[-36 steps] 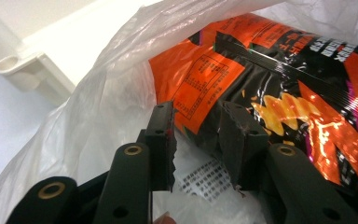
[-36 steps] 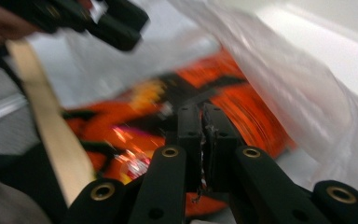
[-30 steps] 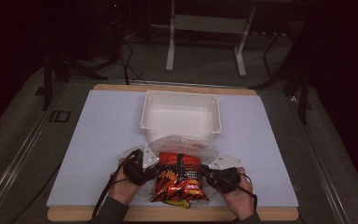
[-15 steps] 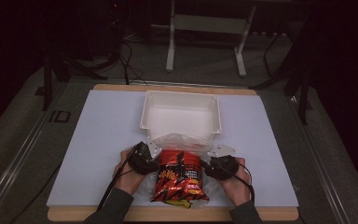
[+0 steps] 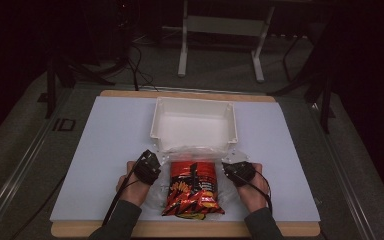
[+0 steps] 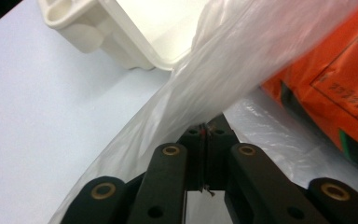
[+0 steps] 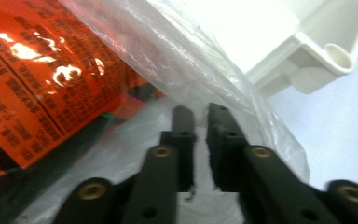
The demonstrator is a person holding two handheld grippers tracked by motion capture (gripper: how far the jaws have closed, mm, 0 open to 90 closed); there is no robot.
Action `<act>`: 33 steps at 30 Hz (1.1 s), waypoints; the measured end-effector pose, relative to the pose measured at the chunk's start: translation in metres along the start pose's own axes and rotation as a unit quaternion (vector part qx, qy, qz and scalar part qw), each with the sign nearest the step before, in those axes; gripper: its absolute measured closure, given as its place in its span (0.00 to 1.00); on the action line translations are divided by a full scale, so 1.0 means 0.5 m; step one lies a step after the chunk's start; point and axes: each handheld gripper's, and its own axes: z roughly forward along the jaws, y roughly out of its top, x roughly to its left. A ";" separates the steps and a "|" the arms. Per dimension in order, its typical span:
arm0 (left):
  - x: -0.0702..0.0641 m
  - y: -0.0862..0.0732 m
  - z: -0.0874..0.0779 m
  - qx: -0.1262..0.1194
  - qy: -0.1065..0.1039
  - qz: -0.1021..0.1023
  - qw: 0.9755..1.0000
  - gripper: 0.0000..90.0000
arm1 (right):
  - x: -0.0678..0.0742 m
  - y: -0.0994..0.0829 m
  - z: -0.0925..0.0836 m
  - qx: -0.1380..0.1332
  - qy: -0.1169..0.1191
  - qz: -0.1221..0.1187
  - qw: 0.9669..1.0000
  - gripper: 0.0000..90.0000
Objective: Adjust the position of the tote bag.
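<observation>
The clear plastic bag (image 5: 180,192) lies at the near edge of the table (image 5: 105,150), just in front of the white bin (image 5: 195,125). A red and orange chip bag (image 5: 192,189) sits in it, with its top end near the bin's front wall.

On the left side, the left hand-held gripper (image 5: 156,161) is at the bag's left edge. In the left gripper view its jaws have just been closing, and now they are pinched tight together on a fold of the thin plastic (image 6: 205,93). The plastic stretches up from the left hand-held gripper (image 6: 204,133) toward a corner of the bin (image 6: 102,32). The orange chip bag (image 6: 335,79) is off to the right of it.

On the right side, the right hand-held gripper (image 5: 229,165) is at the bag's right edge. In the right gripper view its jaws have also just been closing. Only a thin gap shows between them, and the plastic (image 7: 200,84) runs between the tips of the right hand-held gripper (image 7: 200,123). I cannot tell if they press it firmly. The chip bag (image 7: 42,84) is to the left there, and the bin's corner (image 7: 326,60) is to the right.
</observation>
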 end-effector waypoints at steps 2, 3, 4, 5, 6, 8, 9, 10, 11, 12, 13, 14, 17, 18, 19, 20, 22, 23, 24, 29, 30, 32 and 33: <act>0.007 -0.004 -0.007 -0.010 -0.011 -0.012 1.000 0.99 | -0.006 -0.002 -0.007 -0.009 0.005 0.001 1.000 0.97; 0.007 -0.004 -0.007 -0.010 -0.011 -0.012 1.000 0.99 | -0.008 -0.002 -0.009 -0.010 0.007 0.002 1.000 0.98; 0.019 -0.011 -0.015 -0.020 -0.030 -0.031 0.999 0.99 | -0.012 -0.002 -0.012 -0.012 0.009 0.004 1.000 0.98; 0.026 -0.014 -0.018 -0.027 -0.041 -0.039 0.998 0.99 | -0.016 -0.003 -0.014 -0.013 0.010 0.007 1.000 0.99; 0.031 -0.017 -0.020 -0.032 -0.049 -0.047 0.997 0.99 | -0.021 -0.004 -0.016 -0.016 0.012 0.008 1.000 0.99; 0.035 -0.021 -0.023 -0.036 -0.056 -0.053 0.996 1.00 | -0.028 -0.002 -0.019 -0.020 0.015 0.012 1.000 0.99; 0.036 -0.022 -0.023 -0.038 -0.061 -0.057 0.996 1.00 | -0.029 0.000 -0.020 -0.021 0.012 0.012 1.000 0.99; 0.038 -0.024 -0.023 -0.041 -0.062 -0.060 0.995 1.00 | -0.031 0.003 -0.021 -0.022 0.009 0.012 1.000 0.99; 0.040 -0.026 -0.022 -0.044 -0.065 -0.067 0.995 0.99 | -0.032 0.005 -0.021 -0.025 0.008 0.013 1.000 0.99; 0.042 -0.026 -0.021 -0.045 -0.066 -0.070 0.994 0.99 | -0.036 0.007 -0.022 -0.028 0.008 0.014 0.999 0.99; 0.042 -0.026 -0.021 -0.045 -0.066 -0.070 0.994 0.99 | -0.038 0.008 -0.021 -0.029 0.009 0.016 0.999 0.99; 0.045 -0.027 -0.021 -0.047 -0.065 -0.076 0.994 0.99 | -0.040 0.010 -0.022 -0.030 0.010 0.018 0.999 0.99; 0.049 -0.028 -0.019 -0.052 -0.060 -0.087 0.993 0.99 | -0.044 0.012 -0.020 -0.032 0.011 0.019 0.999 0.99; 0.052 -0.028 -0.018 -0.051 -0.054 -0.093 0.993 0.99 | -0.048 0.010 -0.020 -0.031 0.010 0.021 0.999 0.97; 0.061 -0.034 -0.018 -0.051 -0.052 -0.108 0.991 0.99 | -0.050 0.009 -0.021 -0.029 0.008 0.023 0.999 0.97; 0.061 -0.034 -0.018 -0.051 -0.052 -0.108 0.991 0.99 | -0.050 0.009 -0.021 -0.029 0.008 0.023 0.999 0.97; 0.068 -0.041 -0.019 -0.050 -0.048 -0.118 0.991 0.99 | -0.064 -0.006 -0.028 -0.033 0.015 0.034 0.999 0.96; 0.068 -0.041 -0.019 -0.050 -0.048 -0.118 0.991 0.99 | -0.067 -0.011 -0.031 -0.030 0.005 0.032 0.999 0.95; 0.069 -0.043 -0.018 -0.048 -0.047 -0.120 0.990 0.99 | -0.072 -0.016 -0.033 -0.029 0.001 0.035 0.999 0.95; 0.062 -0.041 -0.024 -0.056 -0.051 -0.106 0.991 0.94 | -0.084 -0.023 -0.046 -0.042 0.028 0.047 0.998 0.89; 0.059 -0.039 -0.025 -0.060 -0.053 -0.106 0.991 0.93 | -0.083 -0.021 -0.049 -0.045 0.030 0.047 0.997 0.88; 0.058 -0.038 -0.028 -0.064 -0.057 -0.100 0.991 0.91 | -0.079 -0.015 -0.060 -0.059 0.040 0.043 0.996 0.85; 0.058 -0.038 -0.028 -0.064 -0.057 -0.100 0.991 0.90 | -0.079 -0.015 -0.060 -0.059 0.040 0.043 0.996 0.85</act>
